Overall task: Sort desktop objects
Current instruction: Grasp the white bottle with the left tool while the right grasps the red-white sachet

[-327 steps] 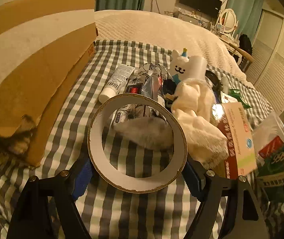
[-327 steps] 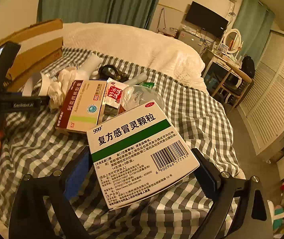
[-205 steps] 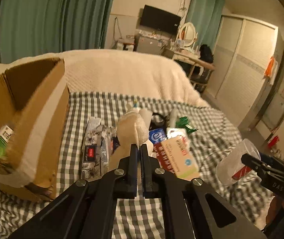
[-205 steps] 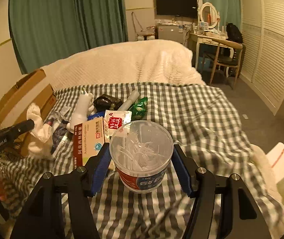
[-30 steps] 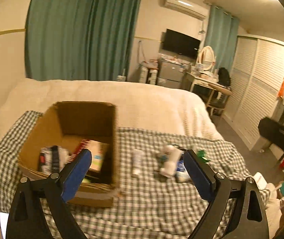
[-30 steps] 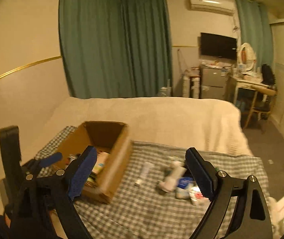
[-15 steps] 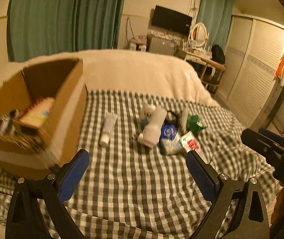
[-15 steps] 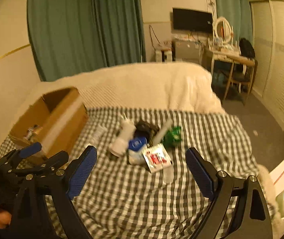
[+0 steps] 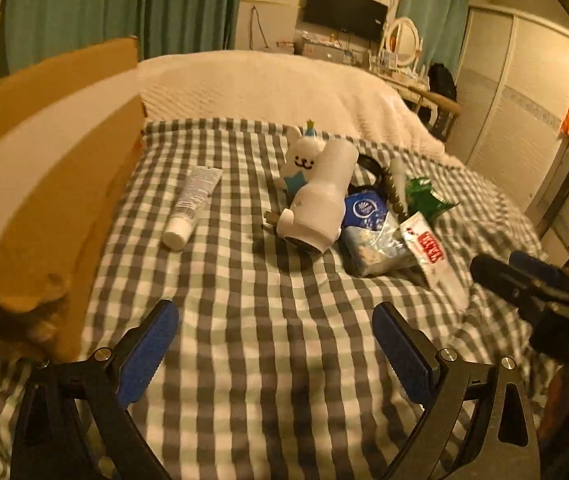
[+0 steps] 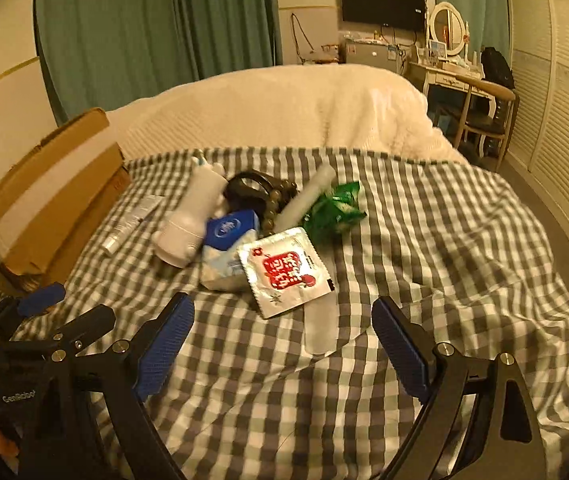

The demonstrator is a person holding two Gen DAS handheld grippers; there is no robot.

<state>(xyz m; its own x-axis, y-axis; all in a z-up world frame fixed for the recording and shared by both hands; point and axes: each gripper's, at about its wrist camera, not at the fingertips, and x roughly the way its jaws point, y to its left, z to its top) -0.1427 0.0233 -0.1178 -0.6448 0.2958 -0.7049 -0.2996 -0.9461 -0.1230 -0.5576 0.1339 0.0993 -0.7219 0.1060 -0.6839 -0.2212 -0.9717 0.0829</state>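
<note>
Several small objects lie on a checked cloth (image 9: 268, 320) on the bed: a white tube (image 9: 192, 208), a white bottle (image 9: 318, 200), a white toy figure (image 9: 302, 156), a blue tissue pack (image 9: 368, 224), a red-and-white sachet (image 10: 284, 270), a green packet (image 10: 334, 210) and a clear tube (image 10: 304, 200). A cardboard box (image 9: 44, 184) stands at the left. My left gripper (image 9: 276, 352) is open and empty, short of the objects. My right gripper (image 10: 282, 344) is open and empty, just short of the sachet.
The cream bedspread (image 10: 284, 108) covers the bed beyond the cloth. Green curtains (image 10: 156, 20), a TV, a dressing table with a chair (image 10: 480, 108) and slatted wardrobe doors (image 10: 556, 92) line the room. The other gripper shows at each view's side.
Both grippers have come down from high above the bed and moved close to the objects on the cloth. Both stay open and empty.
</note>
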